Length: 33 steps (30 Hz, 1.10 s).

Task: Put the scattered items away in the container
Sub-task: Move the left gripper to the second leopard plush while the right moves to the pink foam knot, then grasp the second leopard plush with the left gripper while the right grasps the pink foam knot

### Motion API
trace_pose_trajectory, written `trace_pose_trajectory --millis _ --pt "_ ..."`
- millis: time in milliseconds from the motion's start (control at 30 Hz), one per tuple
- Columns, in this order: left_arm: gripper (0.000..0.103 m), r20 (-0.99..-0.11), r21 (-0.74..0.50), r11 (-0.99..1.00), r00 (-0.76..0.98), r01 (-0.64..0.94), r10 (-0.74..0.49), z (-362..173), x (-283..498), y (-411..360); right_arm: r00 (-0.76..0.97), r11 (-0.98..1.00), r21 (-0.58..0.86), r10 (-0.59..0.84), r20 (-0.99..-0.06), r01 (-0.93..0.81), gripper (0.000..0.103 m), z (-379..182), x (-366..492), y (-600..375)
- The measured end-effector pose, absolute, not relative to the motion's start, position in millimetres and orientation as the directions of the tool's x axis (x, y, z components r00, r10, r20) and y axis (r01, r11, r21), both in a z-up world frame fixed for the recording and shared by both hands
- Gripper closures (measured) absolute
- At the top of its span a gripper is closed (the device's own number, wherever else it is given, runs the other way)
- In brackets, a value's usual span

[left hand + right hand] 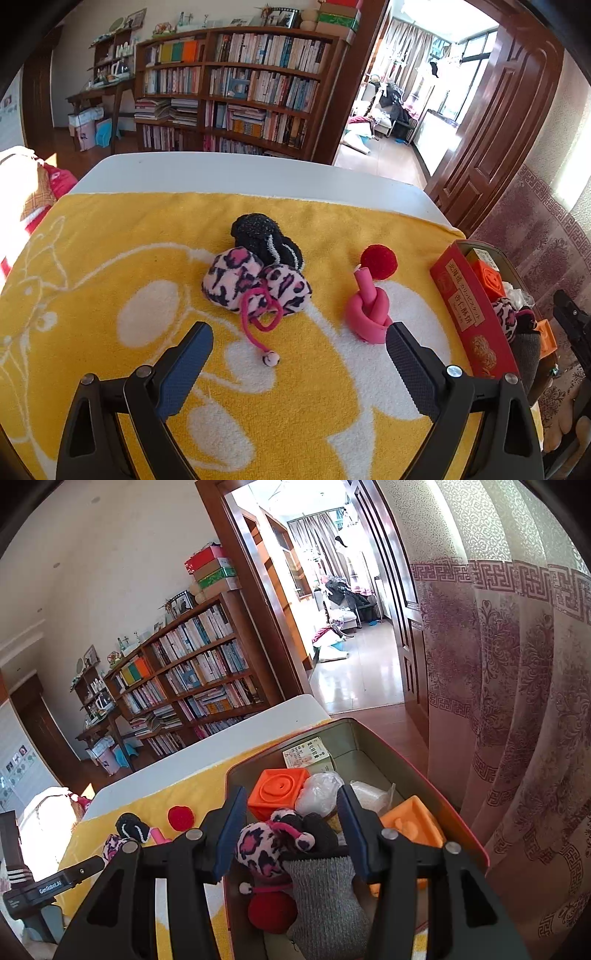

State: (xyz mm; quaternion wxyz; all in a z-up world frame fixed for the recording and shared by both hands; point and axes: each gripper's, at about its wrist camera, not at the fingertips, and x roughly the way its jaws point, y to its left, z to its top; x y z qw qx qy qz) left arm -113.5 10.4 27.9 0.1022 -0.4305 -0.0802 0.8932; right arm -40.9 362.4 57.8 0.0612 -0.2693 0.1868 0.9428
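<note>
Landmark = red tin [471, 310].

Left gripper [299, 352]: fingers spread wide, nothing between them, hovering over the yellow towel [110, 295] left of the tin. Just ahead of its fingertips, a pink cord with a small bobble [271, 359] trails toward it from the leopard-print plush pair [255, 284]. Pink knotted foam tube [367, 312] sits just beside the right fingertip, between the plush pair and the tin. Black knit piece [264, 236] is touching the far side of the plush pair. Red pompom [379, 261] lies right behind the knotted tube, near the tin's far corner. All four are on the towel, outside the tin.

Right gripper [291, 830]: over the tin [476, 845], fingers wide apart, gripping nothing. Inside the tin, nearest first: red ball [271, 912] and grey sock [325, 897], then a leopard-print plush [260, 845] between the fingers, a dark knit item behind it. Further in: two orange blocks [279, 792] [412, 823], crumpled clear plastic [319, 792], a printed paper packet [306, 757] at the far end.

Beyond the tin: white table edge [236, 173], bookshelf [236, 88].
</note>
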Motion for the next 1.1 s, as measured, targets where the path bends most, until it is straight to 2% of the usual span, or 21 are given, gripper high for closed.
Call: trace_pose_trajectory --millis 200,267,333,567,833,1100 --pt "0.007 -0.761 -0.212 -0.973 -0.609 -0.091 0.223 22 -113 -8 -0.837 -0.963 0.252 -0.060 -0.544 -0.095 0.048 72 -46 317" --pt "0.007 -0.763 -0.213 -0.973 -0.607 -0.090 0.223 20 -114 -11 -0.829 -0.968 0.247 -0.103 -0.549 -0.044 0.044 76 -50 299" --pt "0.007 -0.765 -0.222 -0.971 -0.602 -0.091 0.231 18 -114 -14 -0.823 -0.972 0.236 -0.131 -0.553 -0.003 0.036 77 -53 281" --pt "0.007 -0.772 -0.243 -0.967 -0.589 -0.078 0.241 17 -119 -31 -0.754 -0.981 0.160 -0.185 -0.631 0.106 0.034 60 -76 223" --pt "0.007 -0.784 -0.201 -0.978 -0.589 -0.060 0.197 17 -131 -53 -0.667 -0.981 0.169 -0.189 -0.721 0.095 0.034 21 -109 201" --pt "0.007 -0.802 -0.135 -0.979 -0.563 -0.154 0.199 8 -153 -21 -0.641 -0.985 0.156 -0.171 -0.748 0.081 0.034 8 -122 198"
